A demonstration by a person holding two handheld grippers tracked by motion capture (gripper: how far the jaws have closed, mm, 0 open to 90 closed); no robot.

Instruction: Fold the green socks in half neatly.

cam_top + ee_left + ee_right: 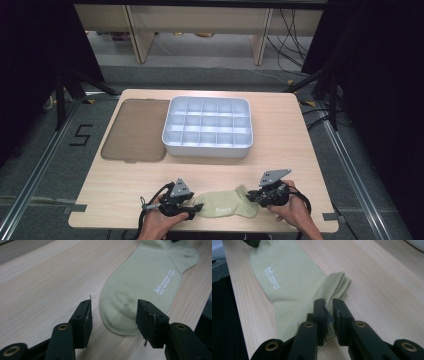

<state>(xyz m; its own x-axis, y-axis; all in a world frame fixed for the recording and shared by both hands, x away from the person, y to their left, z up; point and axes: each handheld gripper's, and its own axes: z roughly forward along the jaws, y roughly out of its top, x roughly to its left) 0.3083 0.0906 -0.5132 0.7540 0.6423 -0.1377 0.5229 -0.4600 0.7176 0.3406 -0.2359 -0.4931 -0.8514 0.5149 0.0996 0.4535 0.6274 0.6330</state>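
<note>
Right gripper pinched the sock's cuff, anchoring it; left gripper, jaws half-open, straddled the toe, apparently to grasp it.

a light wooden table carries a pale green sock, a white compartment tray and a brown lid.

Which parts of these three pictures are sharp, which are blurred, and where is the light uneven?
High view: the table is evenly lit, dark surroundings, slightly soft. Left gripper view: the sock and its white print are fairly sharp; the near jaws are dark and softer, table brighter toward the top. Right gripper view: the sock's cuff is clear, jaw bases blurred, and a black area lies at the left edge.
</note>
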